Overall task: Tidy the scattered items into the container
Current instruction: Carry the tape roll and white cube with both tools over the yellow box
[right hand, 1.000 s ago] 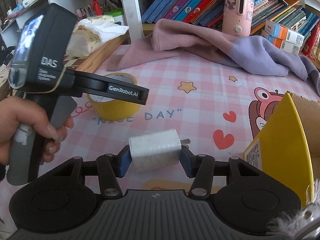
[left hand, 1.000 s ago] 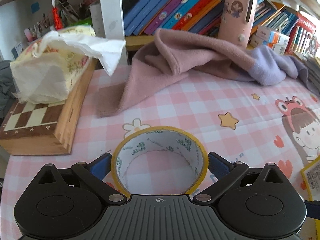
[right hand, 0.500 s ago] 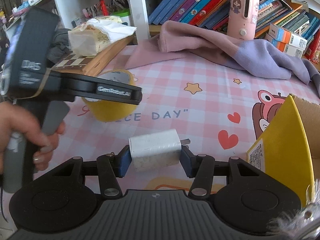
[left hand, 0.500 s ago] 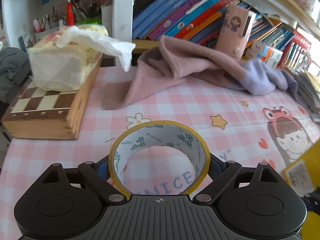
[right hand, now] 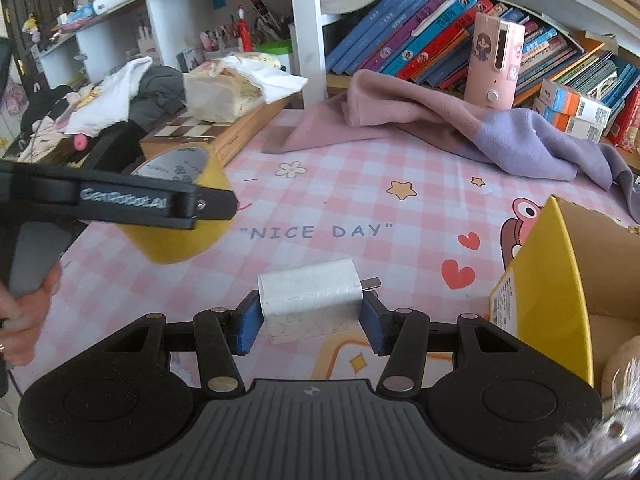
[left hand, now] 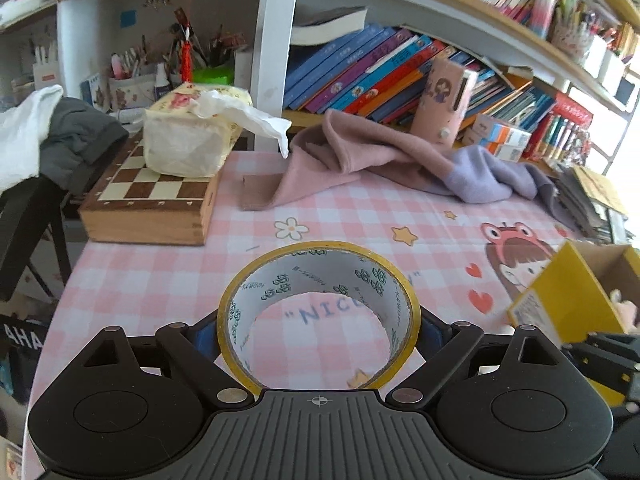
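L wrist view: left gripper (left hand: pixel 319 326) closed on the tape roll (left hand: pixel 319 312), blue pads pressing its sides at 9 and 3 o'clock; pads mostly hidden behind the roll. Roll is held clear above the tablecloth (left hand: pixel 360 216), its axis pointing fwd, so the cloth shows through the core. Core liner carries a repeated logo and small print, too small to read. Through the core: "NIC", rest of the wording blocked by the rim. Yellow cardboard box (left hand: pixel 568 300) at 3 o'clock, cut off by the frame edge; label on its flap unreadable; contents only partly seen. Chessboard case (left hand: pixel 154 200) w/ tissue pack (left hand: pixel 188 140) on top at 10 o'clock. Pink-purple cloth (left hand: pixel 384 160) at 12–1 o'clock. Bare cloth between roll and box.

R wrist view: right gripper (right hand: pixel 310 322) clamped on white charger (right hand: pixel 310 300), prongs pointing to 3 o'clock; underside hidden. Left gripper (right hand: pixel 216 204) enters from 9 o'clock, marked "GenRobot.AI", its bar covering the middle of the tape roll (right hand: pixel 180 220). Person's hand (right hand: pixel 28 312) at 8 o'clock, cut by the frame. Tablecloth (right hand: pixel 360 200) reads "NICE DAY". Box (right hand: pixel 548 280) at 3–4 o'clock, just beside the charger's prong side; near wall tilted, open top; interior mostly out of frame. Open cloth between charger and tape roll.
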{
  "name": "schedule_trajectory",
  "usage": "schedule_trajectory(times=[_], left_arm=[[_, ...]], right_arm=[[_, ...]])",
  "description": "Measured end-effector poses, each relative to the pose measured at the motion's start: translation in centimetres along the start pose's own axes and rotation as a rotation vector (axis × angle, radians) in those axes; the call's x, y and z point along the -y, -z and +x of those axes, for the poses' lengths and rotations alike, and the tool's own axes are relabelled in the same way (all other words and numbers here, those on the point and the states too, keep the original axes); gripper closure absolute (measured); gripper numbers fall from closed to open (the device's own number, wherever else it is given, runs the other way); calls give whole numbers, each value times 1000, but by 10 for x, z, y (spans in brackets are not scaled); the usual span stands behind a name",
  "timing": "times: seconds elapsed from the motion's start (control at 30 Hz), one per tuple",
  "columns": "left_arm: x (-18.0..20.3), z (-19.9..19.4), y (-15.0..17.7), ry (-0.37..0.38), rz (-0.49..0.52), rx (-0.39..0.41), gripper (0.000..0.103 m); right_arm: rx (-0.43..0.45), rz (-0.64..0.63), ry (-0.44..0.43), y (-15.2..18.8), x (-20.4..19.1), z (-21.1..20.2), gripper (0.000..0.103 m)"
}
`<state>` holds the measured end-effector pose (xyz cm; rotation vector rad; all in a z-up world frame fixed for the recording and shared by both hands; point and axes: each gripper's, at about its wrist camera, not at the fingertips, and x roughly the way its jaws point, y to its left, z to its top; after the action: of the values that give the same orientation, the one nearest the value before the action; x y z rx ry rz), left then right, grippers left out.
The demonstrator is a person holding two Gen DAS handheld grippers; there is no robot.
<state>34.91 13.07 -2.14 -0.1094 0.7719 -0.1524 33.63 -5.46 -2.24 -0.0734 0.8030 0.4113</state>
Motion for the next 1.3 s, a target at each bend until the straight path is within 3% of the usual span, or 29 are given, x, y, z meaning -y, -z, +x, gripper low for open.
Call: schedule_trajectory(times=[0.4, 0.97, 1.3], left_arm=[[-1, -74, 50, 51, -67, -3, 11], [-4, -169, 123, 65, -143, 39, 11], [8, -208, 165, 102, -169, 39, 11]], right_arm=[[21, 5, -23, 32, -23, -49, 54], [48, -40, -51, 92, -77, -121, 54], [59, -15, -33, 134, -91, -167, 54]])
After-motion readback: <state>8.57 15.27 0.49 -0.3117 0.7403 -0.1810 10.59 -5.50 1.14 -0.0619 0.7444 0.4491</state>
